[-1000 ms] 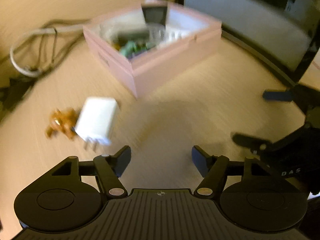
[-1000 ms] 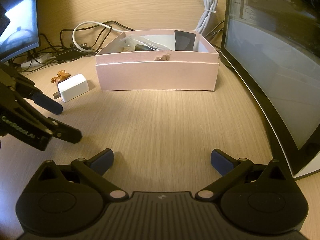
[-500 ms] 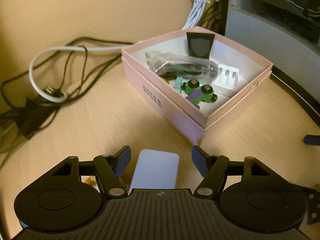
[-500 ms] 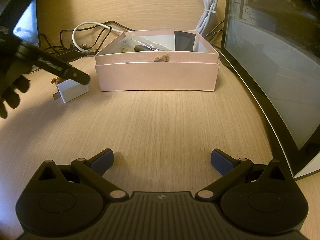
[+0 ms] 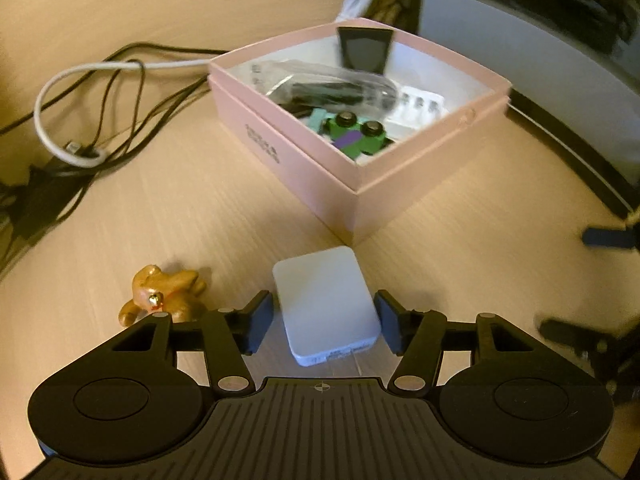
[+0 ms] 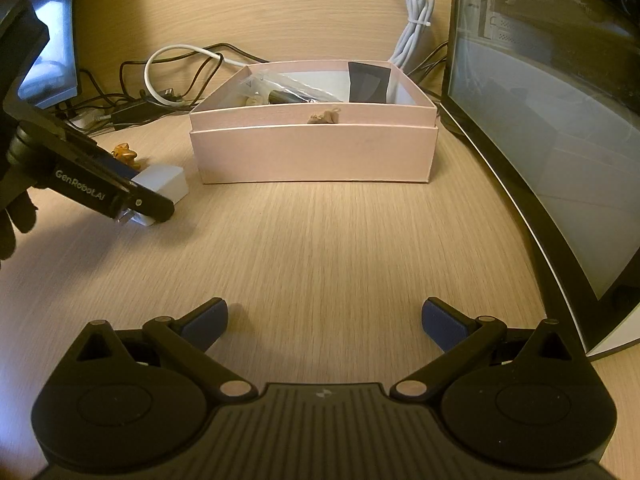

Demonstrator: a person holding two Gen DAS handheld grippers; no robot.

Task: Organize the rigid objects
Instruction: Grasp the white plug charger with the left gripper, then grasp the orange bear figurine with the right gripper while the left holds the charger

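**White charger block between the left gripper's pads; right gripper open and unloaded**

1. Charger. The white charger block lies flat on the wooden desk, at lower centre of the left wrist view. In the right wrist view the charger is at centre left, partly hidden behind the left gripper's finger.

2. Left gripper. The left gripper is lowered around the charger, with one blue pad on each long side. A narrow gap shows on both sides; the jaws are spread, not clamped, and contact is not confirmed.

3. Adjacent item. A small golden-brown figurine stands just beside the charger, at lower left of the left wrist view, near the left finger.

4. Container. The pink box sits past the charger toward the upper centre, its near corner close to the charger. It is uncovered and holds a green and purple block toy, a clear plastic bag with dark contents, a white moulded piece and a dark card leaning on the far wall.

5. Right gripper. The right gripper rests low over bare desk at lower centre of its own view, jaws wide apart, nothing between them.

6. Surroundings. Cables lie at upper left; a monitor stands along the right edge.
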